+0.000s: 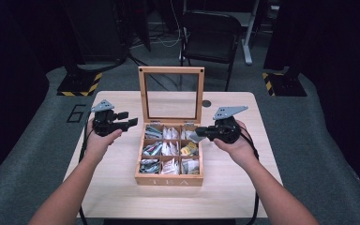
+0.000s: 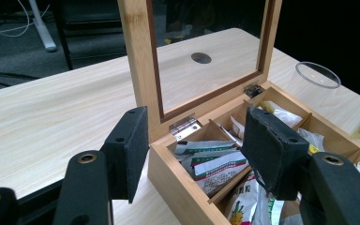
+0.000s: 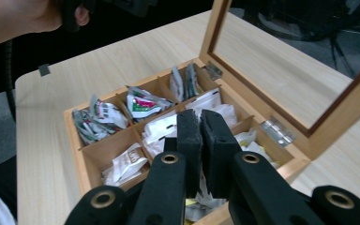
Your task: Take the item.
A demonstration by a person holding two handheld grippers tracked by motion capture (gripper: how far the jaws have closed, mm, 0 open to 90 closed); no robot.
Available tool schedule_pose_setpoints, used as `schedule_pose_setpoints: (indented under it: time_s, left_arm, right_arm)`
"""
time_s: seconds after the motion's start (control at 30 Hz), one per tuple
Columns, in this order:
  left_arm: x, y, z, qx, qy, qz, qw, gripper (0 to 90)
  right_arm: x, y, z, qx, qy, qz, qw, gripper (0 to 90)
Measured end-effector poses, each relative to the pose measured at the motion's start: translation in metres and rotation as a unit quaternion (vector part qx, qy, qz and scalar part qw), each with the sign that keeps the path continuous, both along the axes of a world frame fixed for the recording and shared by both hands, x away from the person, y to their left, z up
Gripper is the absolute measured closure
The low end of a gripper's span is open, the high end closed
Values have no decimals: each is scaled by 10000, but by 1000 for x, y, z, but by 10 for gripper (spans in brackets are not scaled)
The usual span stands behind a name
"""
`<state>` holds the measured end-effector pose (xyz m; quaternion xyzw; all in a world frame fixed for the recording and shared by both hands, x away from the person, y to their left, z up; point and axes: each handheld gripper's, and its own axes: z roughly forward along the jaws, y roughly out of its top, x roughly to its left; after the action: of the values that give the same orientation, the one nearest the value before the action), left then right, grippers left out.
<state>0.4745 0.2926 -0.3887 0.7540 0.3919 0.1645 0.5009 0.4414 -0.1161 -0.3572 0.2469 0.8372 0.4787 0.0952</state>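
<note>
My right gripper (image 1: 196, 136) hangs over the far right corner of the tea box (image 1: 169, 180), its jaws pressed together on a thin white tea packet (image 3: 205, 104), whose top edge juts out beyond the pad tips in the right gripper view. The packet's lower part is hidden behind the jaws, so I cannot tell whether it has cleared its compartment. My left gripper (image 1: 132, 123) waits just left of the box near its far left corner, jaws about half open and holding nothing; in the left gripper view they frame the hinge (image 2: 186, 127) and the far left compartment. The glass lid (image 1: 171, 69) stands upright at the far side of the box. Risks, as I judge them: the grip sits on a slim edge of slick wrapper, so a quick lift could let it slide free; neighbouring packets (image 3: 160, 129) may cling and be dragged out; a swing toward the far side could knock the lid shut.
</note>
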Motion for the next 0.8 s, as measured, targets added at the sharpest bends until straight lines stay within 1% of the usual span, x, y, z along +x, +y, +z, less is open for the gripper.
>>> schedule_pose_setpoints:
  time_s: [0.03, 0.2, 0.5, 0.6, 0.67, 0.77, 0.8]
  left_arm:
    - [0, 0, 0, 1, -1, -1, 10000, 410]
    - [0, 1, 0, 8, -3, 2, 10000, 410]
    - [0, 1, 0, 8, -5, 7, 10000, 411]
    - [0, 1, 0, 13, -2, 3, 10000, 410]
    - [0, 1, 0, 9, 0, 4, 10000, 410]
    - [-1, 2, 0, 14, -3, 16, 10000, 410]
    - [-1, 2, 0, 18, -8, 23, 10000, 410]
  right_arm:
    - [2, -1, 1, -7, -38, -14, 10000, 864]
    - [11, -10, 4, 8, -2, -198, 9998, 864]
    - [27, -24, 9, -56, -63, -448, 9990, 864]
    - [31, -28, 10, -81, -82, -516, 9986, 864]
    - [32, -31, 10, -73, -56, -575, 9983, 864]
    - [35, -34, 10, -68, -91, -602, 9981, 864]
    - [35, -35, 10, -71, -68, -627, 9980, 865]
